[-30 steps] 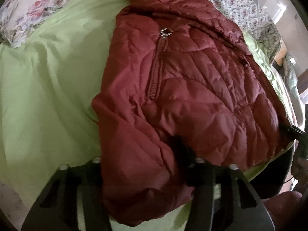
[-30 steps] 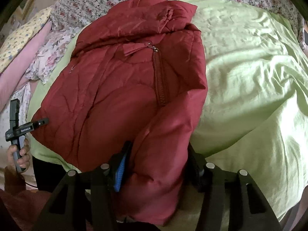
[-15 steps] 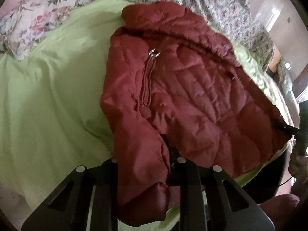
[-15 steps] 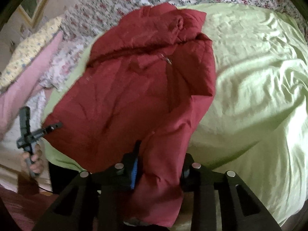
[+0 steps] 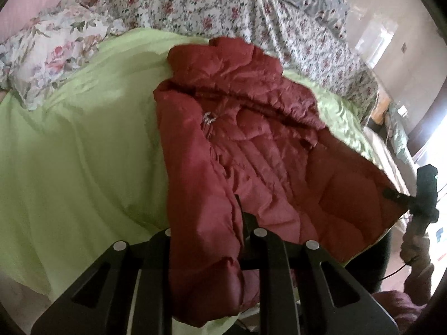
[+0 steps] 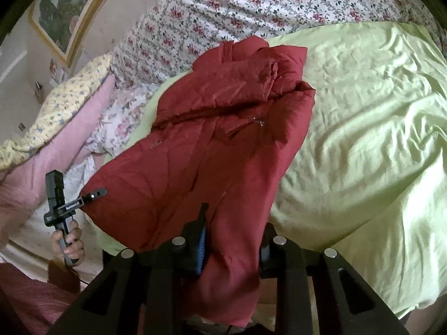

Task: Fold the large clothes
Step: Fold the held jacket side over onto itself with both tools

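Fingers (image 5: 245, 223) of the left gripper and fingers (image 6: 202, 223) of the right gripper are each closed on a red jacket (image 6: 212, 150), spread near the green bed's (image 6: 363, 128) front edge.

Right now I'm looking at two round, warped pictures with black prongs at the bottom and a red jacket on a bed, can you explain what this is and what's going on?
There is no robot here. A person holds a two-fingered tool in each hand, and each tool carries a wide-angle camera looking forward along its fingers, hence the round, bent pictures. The black prongs are those fingers.

One picture comes from the left hand-held gripper, the other from the right hand-held gripper. Each tool also shows at the edge of the other's picture, so they hold opposite ends of the jacket's near side.

On the bed lies a light green sheet, with a floral bedspread and pillows behind it. On the sheet is a dark red quilted jacket, zipped, collar farthest away. Each gripper is shut on jacket fabric that hangs between its fingers, apparently to fold it.
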The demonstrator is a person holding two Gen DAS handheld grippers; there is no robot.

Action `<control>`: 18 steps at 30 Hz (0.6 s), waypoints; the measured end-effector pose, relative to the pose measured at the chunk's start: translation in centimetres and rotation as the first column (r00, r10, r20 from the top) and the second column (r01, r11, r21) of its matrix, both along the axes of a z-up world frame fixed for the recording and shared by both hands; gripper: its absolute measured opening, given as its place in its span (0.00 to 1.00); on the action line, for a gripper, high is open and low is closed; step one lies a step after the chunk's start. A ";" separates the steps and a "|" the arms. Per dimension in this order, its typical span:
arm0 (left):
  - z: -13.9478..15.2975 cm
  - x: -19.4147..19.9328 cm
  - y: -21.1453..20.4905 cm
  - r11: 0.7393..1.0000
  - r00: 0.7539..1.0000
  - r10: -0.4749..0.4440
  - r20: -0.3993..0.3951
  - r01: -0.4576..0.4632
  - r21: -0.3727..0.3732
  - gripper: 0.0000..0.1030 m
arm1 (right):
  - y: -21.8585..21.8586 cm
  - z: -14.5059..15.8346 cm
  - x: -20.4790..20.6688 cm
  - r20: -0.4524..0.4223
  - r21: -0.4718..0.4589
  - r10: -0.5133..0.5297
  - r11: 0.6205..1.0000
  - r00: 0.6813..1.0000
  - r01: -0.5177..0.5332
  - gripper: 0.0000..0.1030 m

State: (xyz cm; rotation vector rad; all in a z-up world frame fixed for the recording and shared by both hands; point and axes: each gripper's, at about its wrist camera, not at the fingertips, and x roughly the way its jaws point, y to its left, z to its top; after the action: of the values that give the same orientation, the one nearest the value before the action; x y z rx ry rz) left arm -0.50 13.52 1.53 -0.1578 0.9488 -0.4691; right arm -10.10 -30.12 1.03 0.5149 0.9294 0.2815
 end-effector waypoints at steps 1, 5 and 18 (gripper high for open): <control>0.4 0.2 0.0 1.000 1.000 0.001 0.007 -0.001 -0.009 0.16 | -0.2 0.2 0.1 0.011 0.013 -0.004 1.000 1.000 0.004 0.24; 2.0 1.3 0.0 0.999 0.999 0.006 0.046 -0.005 -0.036 0.16 | -1.2 0.9 0.7 0.061 0.073 -0.021 0.997 0.998 0.017 0.24; 5.5 7.2 -2.1 0.998 0.988 0.050 0.144 -0.045 -0.036 0.16 | -4.0 4.0 6.2 0.216 0.121 -0.159 0.983 0.963 0.136 0.23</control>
State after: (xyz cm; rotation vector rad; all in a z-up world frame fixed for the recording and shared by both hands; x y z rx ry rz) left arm 6.71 11.45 7.03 -0.1733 0.7931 -0.4463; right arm -3.86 -34.09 5.02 0.6328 0.6549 0.2484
